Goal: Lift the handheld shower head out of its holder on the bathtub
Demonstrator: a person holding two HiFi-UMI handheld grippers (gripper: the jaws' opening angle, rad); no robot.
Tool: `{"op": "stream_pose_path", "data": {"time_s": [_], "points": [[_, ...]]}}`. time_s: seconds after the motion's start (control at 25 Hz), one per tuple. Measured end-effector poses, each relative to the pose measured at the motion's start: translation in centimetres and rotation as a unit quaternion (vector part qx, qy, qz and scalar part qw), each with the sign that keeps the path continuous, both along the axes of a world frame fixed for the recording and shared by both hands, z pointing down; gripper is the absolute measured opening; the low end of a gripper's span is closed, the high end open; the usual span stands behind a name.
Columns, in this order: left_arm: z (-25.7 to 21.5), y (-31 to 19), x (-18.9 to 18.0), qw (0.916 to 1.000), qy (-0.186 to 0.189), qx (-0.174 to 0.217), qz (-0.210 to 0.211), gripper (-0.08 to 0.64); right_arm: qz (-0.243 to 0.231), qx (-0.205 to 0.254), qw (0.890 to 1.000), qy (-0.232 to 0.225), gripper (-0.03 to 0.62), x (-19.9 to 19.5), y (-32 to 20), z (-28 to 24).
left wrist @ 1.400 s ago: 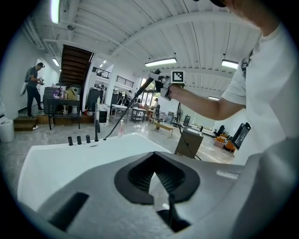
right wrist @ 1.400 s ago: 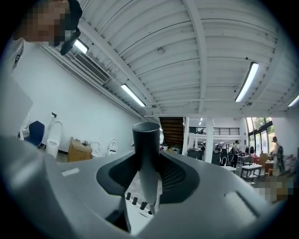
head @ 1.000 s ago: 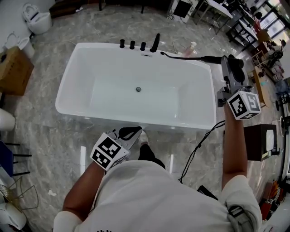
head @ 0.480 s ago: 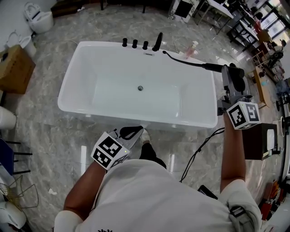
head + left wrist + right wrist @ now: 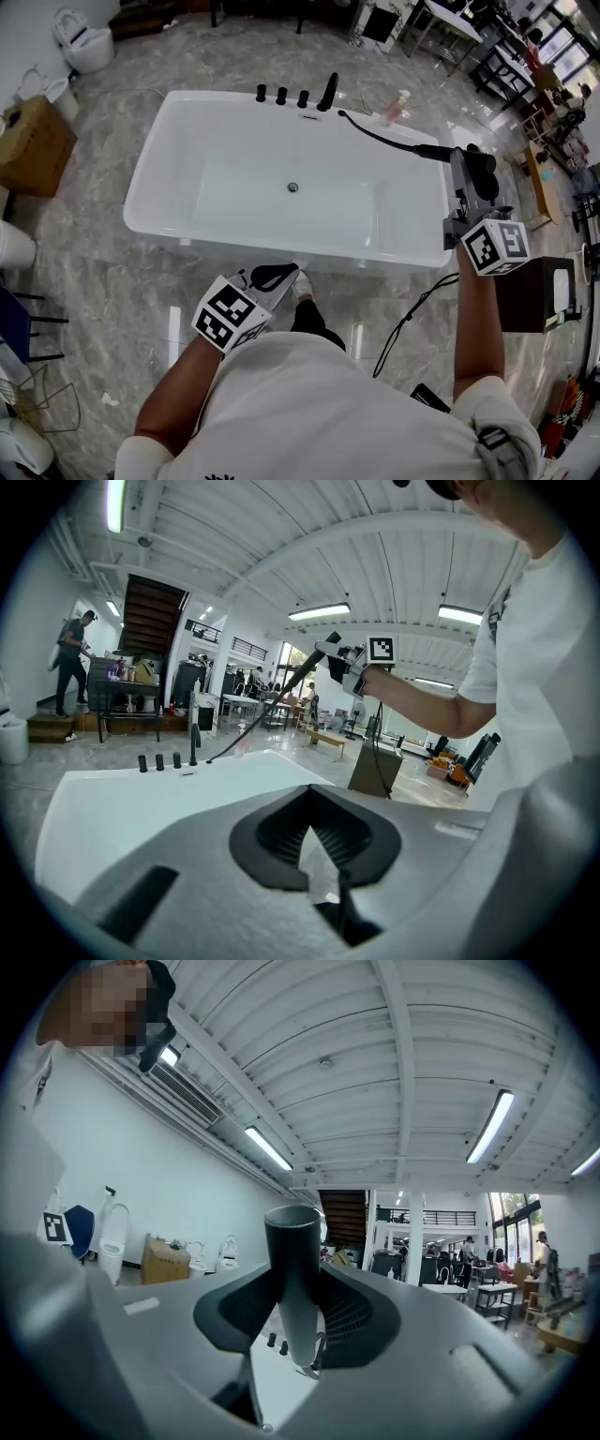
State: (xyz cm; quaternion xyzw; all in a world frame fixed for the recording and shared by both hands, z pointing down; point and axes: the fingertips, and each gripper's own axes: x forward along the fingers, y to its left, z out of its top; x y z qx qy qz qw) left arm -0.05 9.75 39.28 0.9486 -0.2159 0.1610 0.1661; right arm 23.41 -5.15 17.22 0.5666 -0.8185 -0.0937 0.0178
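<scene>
The white bathtub (image 5: 150,178) lies in front of me, with black tap knobs (image 5: 281,96) and a spout (image 5: 326,91) on its far rim. My right gripper (image 5: 466,164) is held level over the tub's right end, shut on the black handheld shower head (image 5: 436,151). Its hose (image 5: 380,136) runs back to the far rim. In the right gripper view the dark handle (image 5: 292,1260) stands clamped between the jaws of the right gripper (image 5: 295,1288). My left gripper (image 5: 272,277) hangs shut and empty by my waist; in its own view the left gripper (image 5: 323,874) looks across the tub (image 5: 112,808).
A cardboard box (image 5: 33,141) and toilets (image 5: 80,37) stand at the left. A pink bottle (image 5: 398,105) sits on the tub's far right corner. A dark brown cabinet (image 5: 534,295) is at my right, and a black cable (image 5: 412,314) trails on the marble floor.
My right gripper has drawn the shower head nearer to me and slightly lower, the hose stretching after it. The left gripper has stayed where it was.
</scene>
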Motion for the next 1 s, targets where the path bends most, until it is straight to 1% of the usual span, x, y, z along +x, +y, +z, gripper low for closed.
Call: {"op": "stream_pose_path", "data": {"time_s": [0.52, 1.0], "points": [[-0.3, 0.5, -1.0, 1.0000, -0.004, 0.006, -0.004, 0.006, 0.000, -0.005, 1.000, -0.005, 0.146, -0.7, 0.4, 0.5], [-0.6, 0.5, -1.5, 0.9999, -0.005, 0.007, -0.009, 0.006, 0.006, -0.009, 1.000, -0.007, 0.146, -0.5, 0.6, 0.6]]}}
